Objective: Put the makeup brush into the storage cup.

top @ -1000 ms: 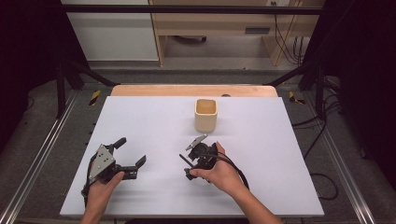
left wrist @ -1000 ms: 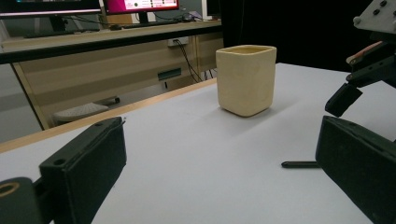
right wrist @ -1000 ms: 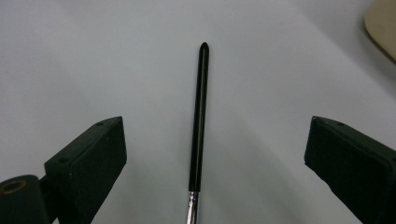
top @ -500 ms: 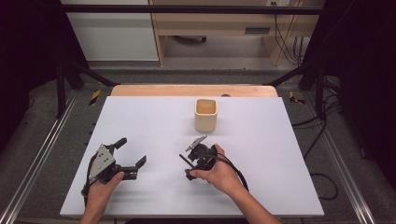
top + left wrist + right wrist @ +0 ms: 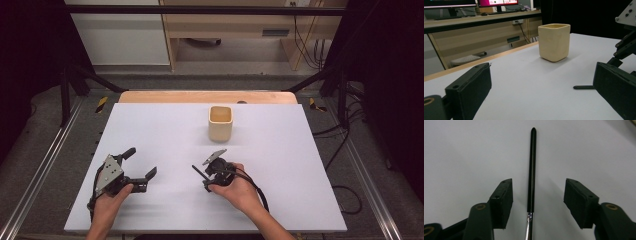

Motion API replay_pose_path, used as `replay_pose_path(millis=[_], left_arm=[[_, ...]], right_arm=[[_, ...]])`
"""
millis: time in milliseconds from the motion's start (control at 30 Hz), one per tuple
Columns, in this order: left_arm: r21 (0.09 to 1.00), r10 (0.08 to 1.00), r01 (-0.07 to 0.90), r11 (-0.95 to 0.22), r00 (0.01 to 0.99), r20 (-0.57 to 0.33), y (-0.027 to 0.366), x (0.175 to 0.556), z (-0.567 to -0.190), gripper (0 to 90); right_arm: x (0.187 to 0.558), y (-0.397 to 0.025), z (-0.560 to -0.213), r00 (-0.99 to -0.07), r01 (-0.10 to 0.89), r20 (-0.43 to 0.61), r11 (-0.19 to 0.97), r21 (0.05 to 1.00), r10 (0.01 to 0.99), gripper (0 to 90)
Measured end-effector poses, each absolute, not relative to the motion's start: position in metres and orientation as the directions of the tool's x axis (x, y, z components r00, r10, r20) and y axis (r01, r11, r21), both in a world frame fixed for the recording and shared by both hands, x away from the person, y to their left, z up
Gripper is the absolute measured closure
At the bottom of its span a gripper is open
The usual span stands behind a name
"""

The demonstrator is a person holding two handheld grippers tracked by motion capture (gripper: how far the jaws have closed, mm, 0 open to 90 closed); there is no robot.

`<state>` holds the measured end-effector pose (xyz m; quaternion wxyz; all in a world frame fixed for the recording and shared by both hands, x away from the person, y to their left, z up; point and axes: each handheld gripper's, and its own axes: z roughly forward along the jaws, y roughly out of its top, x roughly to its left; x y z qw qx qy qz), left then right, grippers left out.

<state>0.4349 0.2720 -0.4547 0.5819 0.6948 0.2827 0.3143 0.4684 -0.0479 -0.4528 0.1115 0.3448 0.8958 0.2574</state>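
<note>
The pen [image 5: 532, 170] is lying flat between the spread jaws of my right tongs [image 5: 537, 200], not yet pinched, so lifting it toward the cup [image 5: 220, 122] ahead is remaining, while my left tongs [image 5: 142, 167] are idling wide open, the pen's near end being cut off.

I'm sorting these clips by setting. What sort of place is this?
Probably a lab or workshop recording station, not a home. A bare white tabletop sits inside a black metal frame, loose cables trail behind, and computer monitors stand on a long wooden desk beyond.
</note>
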Motion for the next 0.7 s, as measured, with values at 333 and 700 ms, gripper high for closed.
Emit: replay_pose_path(millis=[333,700], left_arm=[[0.986,0.759,0.025,-0.167,0.641,0.112,0.2717,0.4346,-0.4545,1.7],[0.986,0.758,0.024,-0.164,0.643,0.110,0.2706,0.4344,-0.4545,1.7]], right_arm=[[0.4634,-0.0499,-0.4559,-0.747,0.559,-0.004,0.632,0.538,0.665,64.9],[0.4631,-0.0509,-0.4603,-0.742,0.571,0.005,0.628,0.529,0.671,75.3]])
